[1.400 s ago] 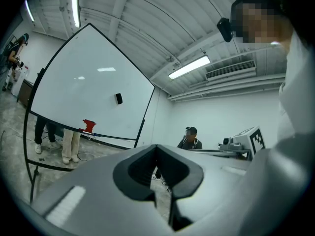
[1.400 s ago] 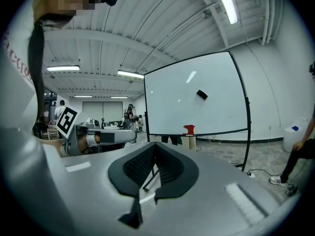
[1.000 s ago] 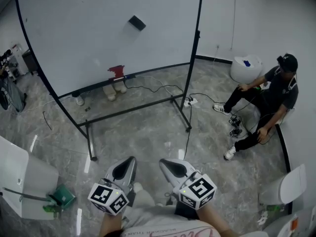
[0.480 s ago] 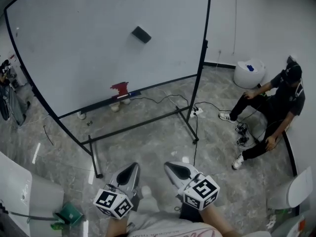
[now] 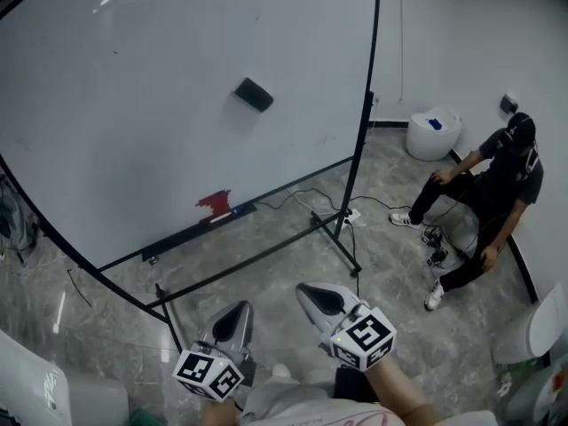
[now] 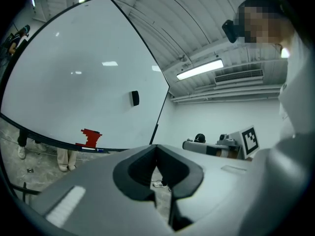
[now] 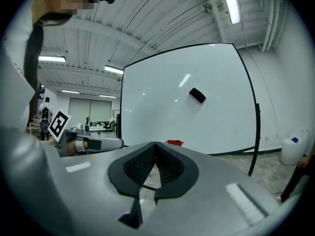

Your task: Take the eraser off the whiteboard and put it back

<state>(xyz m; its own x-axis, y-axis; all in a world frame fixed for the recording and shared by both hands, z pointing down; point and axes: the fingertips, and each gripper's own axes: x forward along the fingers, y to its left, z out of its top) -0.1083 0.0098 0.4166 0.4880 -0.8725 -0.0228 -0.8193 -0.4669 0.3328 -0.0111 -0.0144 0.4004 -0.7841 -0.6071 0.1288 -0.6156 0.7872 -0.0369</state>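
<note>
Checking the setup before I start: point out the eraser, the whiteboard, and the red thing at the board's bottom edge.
eraser [image 5: 254,94]: head view, middle of its dark face.
whiteboard [image 5: 124,122]: head view, bare white surface.
red thing [image 5: 214,203]: head view, its middle.

Head view: taken from above and tilted steeply down onto the grey marbled floor [image 5: 266,273]; the large white black-framed whiteboard [image 5: 133,105] is seen from well back.
Left gripper view: aimed level along the jaws of the left gripper [image 6: 156,146]; board ahead, to the left.
Right gripper view: aimed along the jaws of the right gripper [image 7: 155,144]; board ahead, to the right.
Shared by all 3 views: the whiteboard, the small black block eraser [image 5: 254,94] on it, and the red object [image 5: 213,204] at its lower edge.
</note>
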